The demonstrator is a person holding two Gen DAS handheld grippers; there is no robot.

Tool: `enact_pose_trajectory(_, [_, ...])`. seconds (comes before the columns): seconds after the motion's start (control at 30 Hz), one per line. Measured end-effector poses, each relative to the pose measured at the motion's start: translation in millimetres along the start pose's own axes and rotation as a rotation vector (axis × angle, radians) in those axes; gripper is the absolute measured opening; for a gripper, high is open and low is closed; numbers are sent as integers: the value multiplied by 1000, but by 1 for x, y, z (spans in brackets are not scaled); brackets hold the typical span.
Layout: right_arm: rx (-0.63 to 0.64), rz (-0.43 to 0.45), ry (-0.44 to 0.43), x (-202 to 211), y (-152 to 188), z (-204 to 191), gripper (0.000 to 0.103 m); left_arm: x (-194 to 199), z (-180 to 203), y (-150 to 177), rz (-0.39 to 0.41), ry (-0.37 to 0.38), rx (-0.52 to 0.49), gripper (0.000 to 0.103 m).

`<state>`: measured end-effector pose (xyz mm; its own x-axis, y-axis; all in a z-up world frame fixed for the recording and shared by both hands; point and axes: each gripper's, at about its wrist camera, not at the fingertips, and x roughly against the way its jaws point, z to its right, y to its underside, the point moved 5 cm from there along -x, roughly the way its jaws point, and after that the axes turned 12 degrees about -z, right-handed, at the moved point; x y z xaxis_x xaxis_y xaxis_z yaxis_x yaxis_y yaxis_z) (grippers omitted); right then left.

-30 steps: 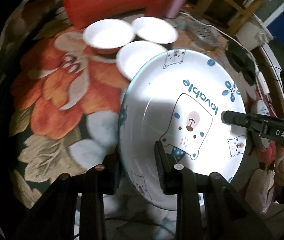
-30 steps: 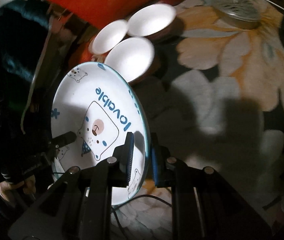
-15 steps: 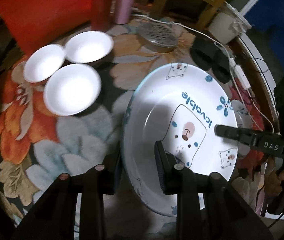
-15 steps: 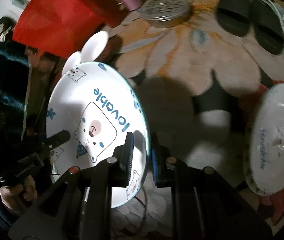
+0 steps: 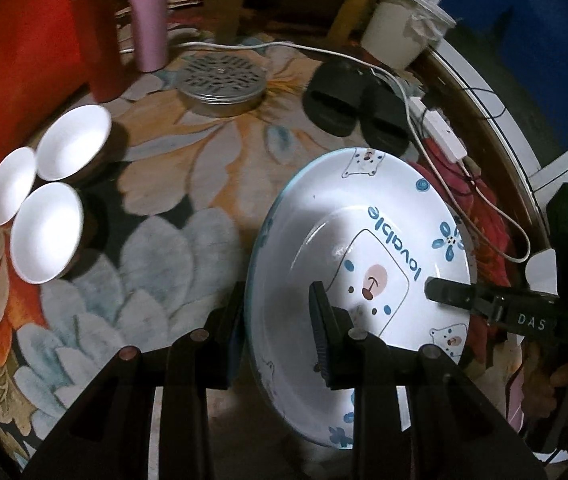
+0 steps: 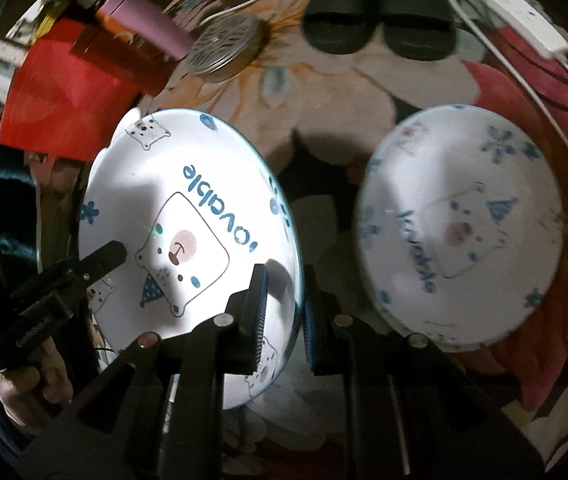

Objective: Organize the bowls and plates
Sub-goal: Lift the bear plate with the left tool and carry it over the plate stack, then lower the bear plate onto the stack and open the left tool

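Observation:
A white plate with a bear and the word "lovable" (image 5: 380, 232) is held in the air by both grippers, one on each side of its rim. My left gripper (image 5: 277, 320) is shut on its left rim; my right gripper (image 6: 284, 300) is shut on the opposite rim, and the plate also shows in the right wrist view (image 6: 187, 208). A second matching plate (image 6: 460, 224) lies on the floral rug to the right. Three white bowls (image 5: 45, 232) sit together at the left.
On the rug (image 5: 179, 248) lie a round metal perforated lid (image 5: 221, 80), a pair of black slippers (image 5: 356, 104) and a white power strip with cables (image 5: 440, 132). A pink tumbler (image 5: 147, 16) and red box (image 5: 11, 60) stand at the back left.
Both grippers have carried the plate to the right, away from the bowls. The second plate on the rug has come fully into the right wrist view.

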<state>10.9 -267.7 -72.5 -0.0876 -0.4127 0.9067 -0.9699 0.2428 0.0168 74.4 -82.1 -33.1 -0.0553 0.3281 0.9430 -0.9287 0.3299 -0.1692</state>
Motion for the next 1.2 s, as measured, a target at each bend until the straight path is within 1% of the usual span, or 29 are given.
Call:
enact_pose_trajectory(0.17, [-58, 10, 7, 8, 1, 30, 17, -20, 31, -8, -19, 20, -15, 30])
enact_pose_trajectory(0.33, [-137, 25, 21, 17, 3, 69, 17, -44, 67, -16, -40, 34, -41, 30])
enact_pose_trajectory(0.5, [-205, 49, 48, 27, 0, 106, 17, -71, 101, -26, -66, 42, -78, 30])
enact_pose_trajectory(0.63, [-238, 59, 58, 31, -1, 126, 17, -87, 118, -31, -85, 43, -87, 30])
enact_pose_trajectory(0.93, [-319, 64, 47, 29, -4, 165, 17, -112, 143, -40, -130, 8, -113, 30])
enact_pose_trajectory(1.2, [-323, 69, 50, 25, -11, 172, 17, -129, 143, -39, -179, -11, -101, 30])
